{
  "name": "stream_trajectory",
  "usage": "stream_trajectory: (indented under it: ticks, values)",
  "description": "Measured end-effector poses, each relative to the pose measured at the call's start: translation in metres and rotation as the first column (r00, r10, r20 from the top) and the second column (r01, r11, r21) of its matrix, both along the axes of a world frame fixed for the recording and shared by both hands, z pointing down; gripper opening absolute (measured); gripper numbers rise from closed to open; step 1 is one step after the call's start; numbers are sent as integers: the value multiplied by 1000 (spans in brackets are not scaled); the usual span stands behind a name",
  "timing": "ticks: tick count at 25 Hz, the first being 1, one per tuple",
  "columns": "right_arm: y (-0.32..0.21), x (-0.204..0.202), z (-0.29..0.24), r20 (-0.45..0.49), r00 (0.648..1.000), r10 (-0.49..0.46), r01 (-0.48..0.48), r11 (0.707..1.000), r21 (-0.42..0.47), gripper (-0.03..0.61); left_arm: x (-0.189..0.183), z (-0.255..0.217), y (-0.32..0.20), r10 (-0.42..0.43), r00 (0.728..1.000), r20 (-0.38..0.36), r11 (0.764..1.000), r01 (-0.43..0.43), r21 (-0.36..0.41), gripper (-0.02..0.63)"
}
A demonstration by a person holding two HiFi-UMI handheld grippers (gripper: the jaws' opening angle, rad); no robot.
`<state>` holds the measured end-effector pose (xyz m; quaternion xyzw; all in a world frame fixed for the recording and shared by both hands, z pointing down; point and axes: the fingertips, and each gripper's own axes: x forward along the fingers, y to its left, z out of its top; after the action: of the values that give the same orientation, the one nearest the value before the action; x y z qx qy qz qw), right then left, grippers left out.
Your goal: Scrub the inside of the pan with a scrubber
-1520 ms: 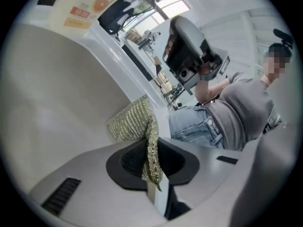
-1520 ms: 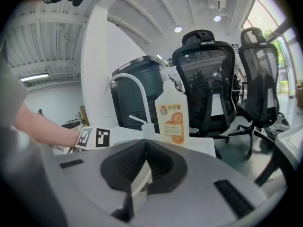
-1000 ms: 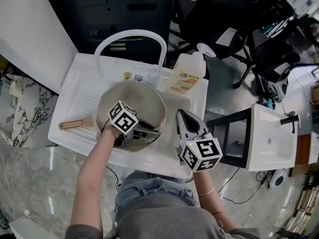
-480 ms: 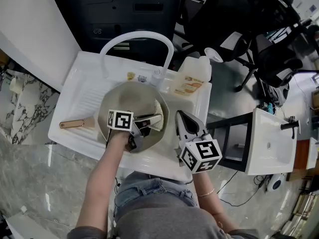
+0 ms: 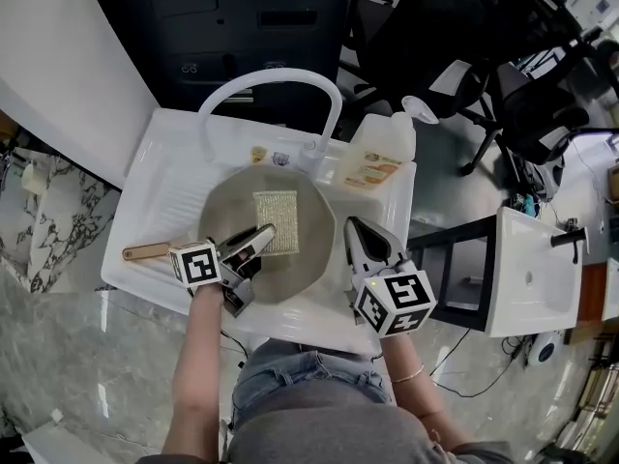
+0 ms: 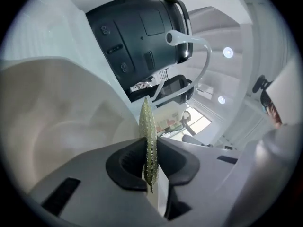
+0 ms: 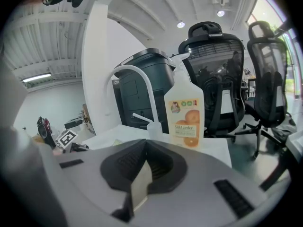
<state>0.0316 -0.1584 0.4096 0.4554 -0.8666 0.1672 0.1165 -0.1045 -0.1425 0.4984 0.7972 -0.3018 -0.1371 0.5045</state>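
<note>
Two tools in view, left hand-held gripper (image 5: pixel 259 237) pinching scrubber (image 5: pixel 276 220) by its near edge, scrubber flat inside pan (image 5: pixel 224 209), right hand-held gripper (image 5: pixel 357 228) pressed together, empty, beside pan.

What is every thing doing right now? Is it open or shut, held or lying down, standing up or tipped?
left gripper: shut on the scrubber's edge.
right gripper: shut, holding nothing.
scrubber: pinched at one edge, lying flat inside the pan.
pan: right way up in the sink, handle pointing left.
soap bottle: standing upright.
tap: no water seen coming out.
</note>
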Motion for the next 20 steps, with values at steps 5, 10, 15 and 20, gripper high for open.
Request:
stream_trajectory:
  ticks: [5,10,15,20]
  values:
    - [-1,5,2,-9,1000,26,-26,1000,-6,11,37,27,30,333,922,199,943,-325,-73,63]
    - [-2,10,1,-11,999,51,-51,999,-8,11,51,73,20,417,774,476,909,-368,-197,63]
    - [-2,16,4,-12,997,80,-80,997,-15,11,30,106,0,342,691,637,939,-227,-258,63]
    - [-8,22,8,-18,994,106,-106,994,-20,11,19,121,-17,261,594,761,965,-131,-228,66]
